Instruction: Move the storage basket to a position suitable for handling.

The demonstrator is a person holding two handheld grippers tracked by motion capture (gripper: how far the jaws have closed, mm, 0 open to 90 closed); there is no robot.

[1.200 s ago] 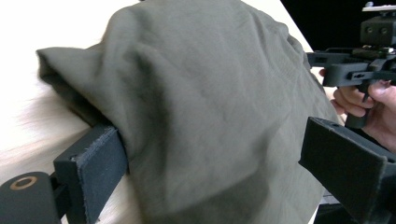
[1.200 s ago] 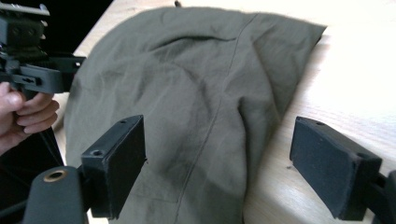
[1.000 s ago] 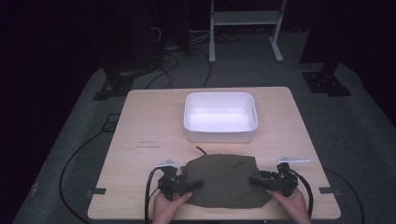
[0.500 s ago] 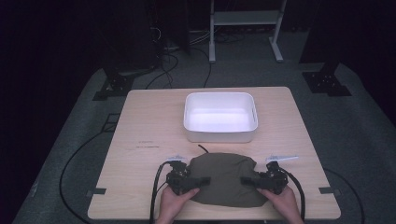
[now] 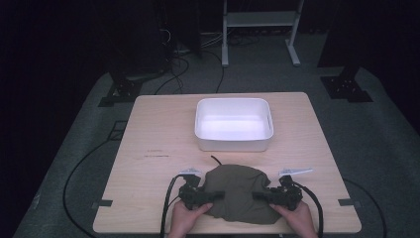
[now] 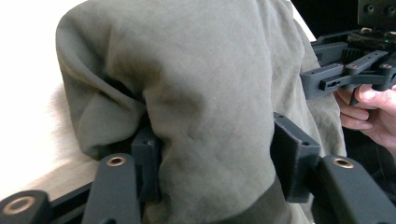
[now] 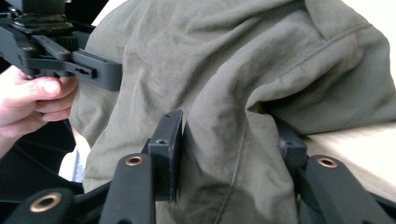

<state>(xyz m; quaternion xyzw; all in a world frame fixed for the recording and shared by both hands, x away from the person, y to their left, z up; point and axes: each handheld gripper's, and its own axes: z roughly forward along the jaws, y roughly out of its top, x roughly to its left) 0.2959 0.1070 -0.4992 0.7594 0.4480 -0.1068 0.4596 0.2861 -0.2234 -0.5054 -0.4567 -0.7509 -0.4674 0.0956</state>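
Observation:
An olive-green garment lies crumpled on the wooden table near its front edge. My left gripper reaches into its left side and my right gripper into its right side, each held in a hand. In the left gripper view the jaws of the left gripper have just been closing, and their pads press a thick fold of the cloth. In the right gripper view the right gripper has likewise just been closing, and it pinches a ridge of the fabric.
A white rectangular tub stands empty behind the garment at mid-table. Black cables trail off the front edge from both grippers. Dark stand bases and a metal rack stand on the grey floor beyond the table.
Both grippers slid inward over the garment's edges and their jaws narrowed onto the cloth, which has bunched up into a smaller heap between them.

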